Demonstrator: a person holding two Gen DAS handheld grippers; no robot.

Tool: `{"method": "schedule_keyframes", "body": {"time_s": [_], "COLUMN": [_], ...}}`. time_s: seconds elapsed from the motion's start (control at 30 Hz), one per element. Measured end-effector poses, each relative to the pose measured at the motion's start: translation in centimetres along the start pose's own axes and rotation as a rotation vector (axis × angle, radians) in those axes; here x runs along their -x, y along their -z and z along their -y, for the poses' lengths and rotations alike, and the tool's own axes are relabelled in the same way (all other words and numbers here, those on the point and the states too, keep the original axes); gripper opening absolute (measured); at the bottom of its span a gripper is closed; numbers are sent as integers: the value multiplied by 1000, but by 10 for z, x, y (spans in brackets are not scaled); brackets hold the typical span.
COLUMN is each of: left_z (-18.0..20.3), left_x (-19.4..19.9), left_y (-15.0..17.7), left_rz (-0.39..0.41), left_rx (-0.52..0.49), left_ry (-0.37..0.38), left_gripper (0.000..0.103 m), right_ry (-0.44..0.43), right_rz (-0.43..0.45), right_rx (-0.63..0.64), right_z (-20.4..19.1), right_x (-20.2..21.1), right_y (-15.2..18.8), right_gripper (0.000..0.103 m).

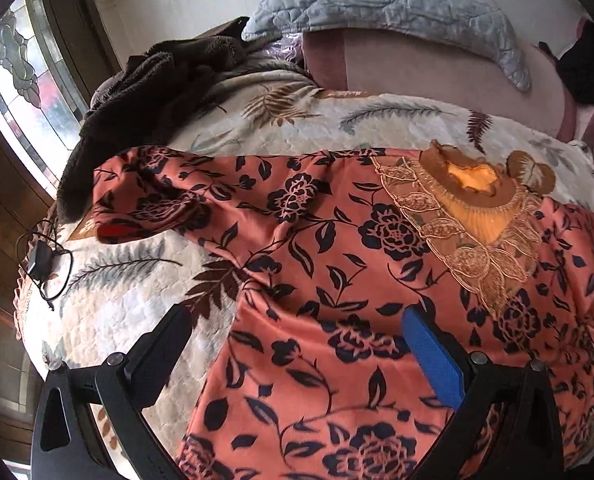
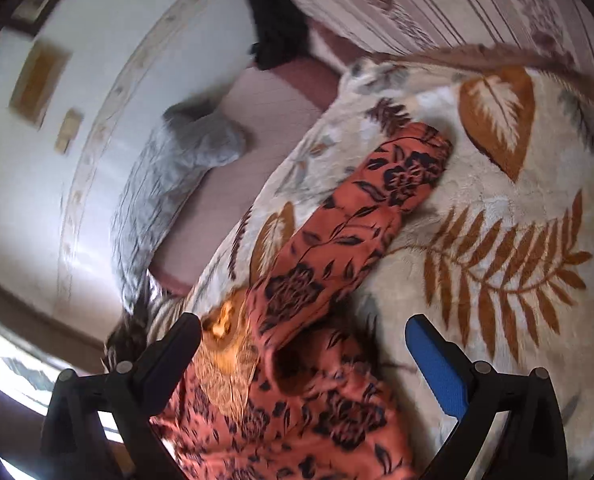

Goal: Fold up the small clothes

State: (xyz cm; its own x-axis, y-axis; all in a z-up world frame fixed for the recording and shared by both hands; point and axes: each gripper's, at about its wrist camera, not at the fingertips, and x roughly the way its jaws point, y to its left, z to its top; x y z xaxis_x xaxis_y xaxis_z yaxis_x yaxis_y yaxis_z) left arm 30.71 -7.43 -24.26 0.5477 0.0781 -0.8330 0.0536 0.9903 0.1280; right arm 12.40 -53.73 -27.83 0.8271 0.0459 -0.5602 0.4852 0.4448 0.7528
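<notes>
An orange top with a dark flower print [image 1: 337, 264] lies spread on a leaf-patterned bed cover [image 1: 129, 288]. Its lace collar [image 1: 469, 220] points to the far right and one sleeve [image 1: 153, 200] stretches left. My left gripper [image 1: 297, 320] is open above the top's body, empty. In the right wrist view the other sleeve [image 2: 361, 216] lies stretched away over the cover [image 2: 497, 240]. My right gripper [image 2: 303, 334] is open above the shoulder of the top [image 2: 317, 412], beside the collar [image 2: 225, 344], and holds nothing.
A dark brown towel [image 1: 153, 92] lies bunched at the bed's far left. A grey quilted pillow [image 1: 397, 4] and a pink mattress sheet [image 1: 417, 64] are at the back. A black cable with charger [image 1: 41, 260] sits at the left edge. A window [image 1: 21, 92] is at left.
</notes>
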Motion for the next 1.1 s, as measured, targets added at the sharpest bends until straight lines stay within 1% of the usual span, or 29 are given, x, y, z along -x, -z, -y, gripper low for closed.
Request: {"method": "schedule_keyframes", "body": {"time_s": [0.07,0.13,0.17,0.23,0.3,0.37,0.43,0.47,0.5,0.53,0.57,0.6,0.63,0.73,0.77,0.83,0.93,1.1], "left_z": [8,14,19,26,32,40,44,46,46,46,44,42,40,30,25,16,-2,-35], "left_x": [-25,-42,-48,-59,-69,-81,-85,-85,-84,-83,-81,-79,-76,-68,-65,-59,-53,-45], "left_y": [-10,-16,-18,-17,-12,-9,-8,-8,-9,-10,-12,-14,-17,-23,-25,-27,-28,-31], "left_rz": [-20,-31,-29,-27,-41,-90,-90,-80,-73,-66,-55,-41,-27,19,36,65,89,130], "left_rx": [20,29,23,9,-18,-74,-107,-115,-118,-114,-104,-96,-92,-68,-58,-42,-8,49], "left_ry": [34,65,78,99,111,109,102,96,101,114,121,117,106,69,53,22,-22,-88], "left_gripper": [103,103,103,103,103,103,103,103,103,103,103,103,103,103,103,103,103,103], "right_ry": [-8,-27,-25,-39,-4,25,57,71,85,93,95,72,38,-60,-105,-200,-302,-415], "right_rz": [7,-10,1,2,-2,32,33,23,23,31,32,33,47,86,92,73,-1,-177], "right_rx": [-134,-231,-272,-311,-323,-274,-224,-216,-210,-209,-211,-210,-190,-28,16,84,172,295], "right_z": [29,50,59,67,71,61,53,54,54,56,57,53,45,-6,-24,-58,-106,-175], "right_x": [-22,-44,-52,-70,-88,-95,-106,-114,-119,-124,-123,-122,-119,-101,-97,-94,-101,-134], "right_y": [-27,-46,-54,-66,-74,-80,-87,-89,-90,-92,-92,-92,-91,-84,-80,-65,-34,38], "right_gripper": [103,103,103,103,102,102,86,69,53,44,28,24,24,24,24,23,24,24]}}
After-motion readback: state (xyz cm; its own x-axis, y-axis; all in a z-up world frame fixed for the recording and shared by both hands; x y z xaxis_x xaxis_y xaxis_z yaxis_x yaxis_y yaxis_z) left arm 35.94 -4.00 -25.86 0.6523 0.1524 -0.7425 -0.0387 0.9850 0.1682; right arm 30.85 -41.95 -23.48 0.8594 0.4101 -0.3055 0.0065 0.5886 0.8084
